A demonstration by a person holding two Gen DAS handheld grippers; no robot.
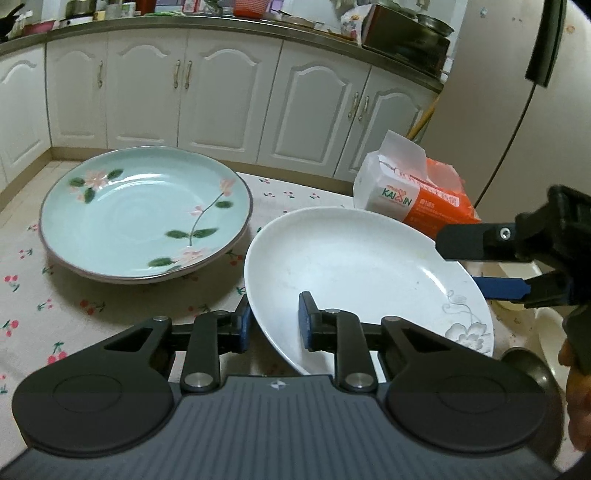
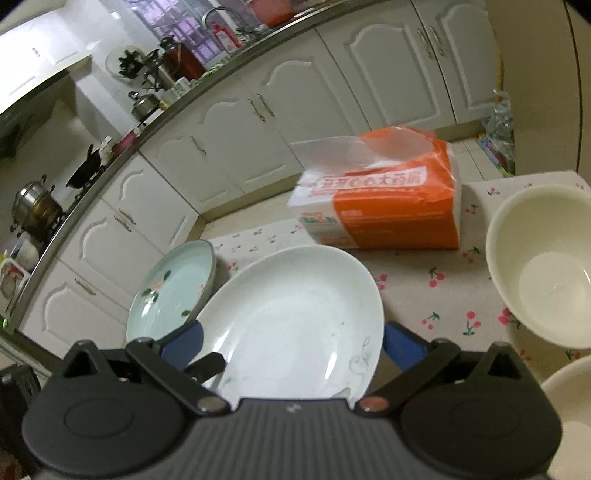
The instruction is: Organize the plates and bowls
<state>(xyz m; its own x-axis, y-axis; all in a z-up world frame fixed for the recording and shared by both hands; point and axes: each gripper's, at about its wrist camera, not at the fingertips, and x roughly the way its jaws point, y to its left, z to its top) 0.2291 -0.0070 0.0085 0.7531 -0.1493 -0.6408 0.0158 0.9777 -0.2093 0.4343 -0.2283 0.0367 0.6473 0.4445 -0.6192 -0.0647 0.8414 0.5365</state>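
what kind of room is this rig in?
A home kitchen, most likely: white cabinets under a cluttered countertop, pots on a stove, and a cherry-print tablecloth on the table.

An orange-and-white tissue pack lies on the desk's cherry-print cloth, a white tissue sticking out of its top. Behind stand white cabinet doors under a cluttered countertop. A steel pot sits there.
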